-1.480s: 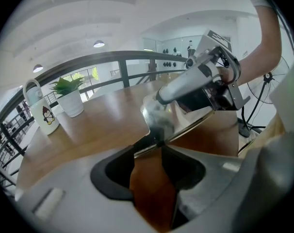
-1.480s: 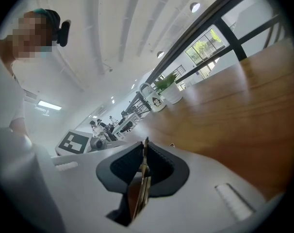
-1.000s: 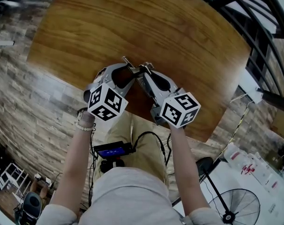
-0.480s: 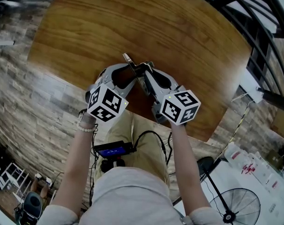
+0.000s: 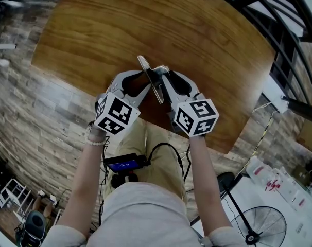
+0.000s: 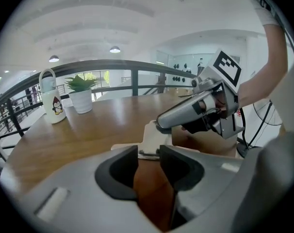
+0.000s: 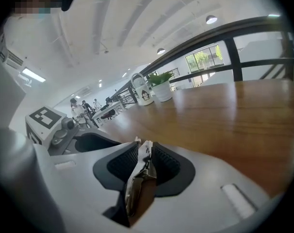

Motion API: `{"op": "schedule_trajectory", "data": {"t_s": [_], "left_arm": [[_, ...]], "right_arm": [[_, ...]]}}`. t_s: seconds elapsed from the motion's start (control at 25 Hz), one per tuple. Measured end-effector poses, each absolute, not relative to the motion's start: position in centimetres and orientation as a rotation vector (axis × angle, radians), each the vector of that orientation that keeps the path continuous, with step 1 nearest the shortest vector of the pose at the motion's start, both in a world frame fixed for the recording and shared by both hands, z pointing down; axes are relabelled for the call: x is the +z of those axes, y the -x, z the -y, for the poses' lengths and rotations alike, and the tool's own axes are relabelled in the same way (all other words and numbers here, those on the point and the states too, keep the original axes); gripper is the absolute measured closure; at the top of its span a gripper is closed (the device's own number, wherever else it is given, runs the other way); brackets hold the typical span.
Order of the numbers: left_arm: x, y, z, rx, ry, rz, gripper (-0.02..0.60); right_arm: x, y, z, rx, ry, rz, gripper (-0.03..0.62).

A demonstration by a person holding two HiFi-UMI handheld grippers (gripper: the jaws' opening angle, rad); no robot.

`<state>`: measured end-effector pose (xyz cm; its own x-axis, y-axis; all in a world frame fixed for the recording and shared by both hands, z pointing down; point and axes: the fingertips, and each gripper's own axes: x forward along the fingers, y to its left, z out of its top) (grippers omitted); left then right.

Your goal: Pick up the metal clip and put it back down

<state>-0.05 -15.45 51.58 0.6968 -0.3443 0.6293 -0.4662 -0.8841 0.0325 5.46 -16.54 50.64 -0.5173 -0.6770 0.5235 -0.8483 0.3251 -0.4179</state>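
The metal clip (image 5: 150,80) hangs above the near part of the wooden table (image 5: 207,35), held from both sides. In the head view it shows as a long, thin silvery strip that slants between the two grippers. My left gripper (image 5: 144,77) is shut on one end; in the left gripper view the clip (image 6: 153,132) spans its pads. My right gripper (image 5: 164,75) holds the other end. Its jaws have just been opening, and the clip's (image 7: 140,177) two leaves stand between the ribbed pads, touching both.
At the table's far edge stand a white penguin mug (image 6: 52,103) and a small potted plant (image 6: 81,93). A dark railing (image 5: 279,45) runs past the table on the right. The table's near edge lies just below the grippers, over the person's lap.
Both grippers have rolled a little and edged up in the picture. The clip now shows as a longer strip that sticks out further between them.
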Motion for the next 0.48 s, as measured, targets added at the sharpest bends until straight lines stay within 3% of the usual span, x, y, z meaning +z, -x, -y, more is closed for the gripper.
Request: {"op": "schedule_trajectory", "data": {"t_s": [0.16, 0.28, 0.48], "left_arm": [[50.5, -0.6, 15.1, 0.919, -2.720, 0.673, 0.442], [49.4, -0.9, 14.9, 0.890, -2.732, 0.687, 0.460], [47.5, -0.7, 14.6, 0.841, -2.767, 0.703, 0.543]], "right_arm": [[49.3, -6.5, 16.5, 0.907, -1.425, 2.340, 0.473], [47.8, -6.9, 16.4, 0.809, -1.449, 2.352, 0.500], [45.6, -6.0, 16.1, 0.658, -1.411, 2.378, 0.524]]}}
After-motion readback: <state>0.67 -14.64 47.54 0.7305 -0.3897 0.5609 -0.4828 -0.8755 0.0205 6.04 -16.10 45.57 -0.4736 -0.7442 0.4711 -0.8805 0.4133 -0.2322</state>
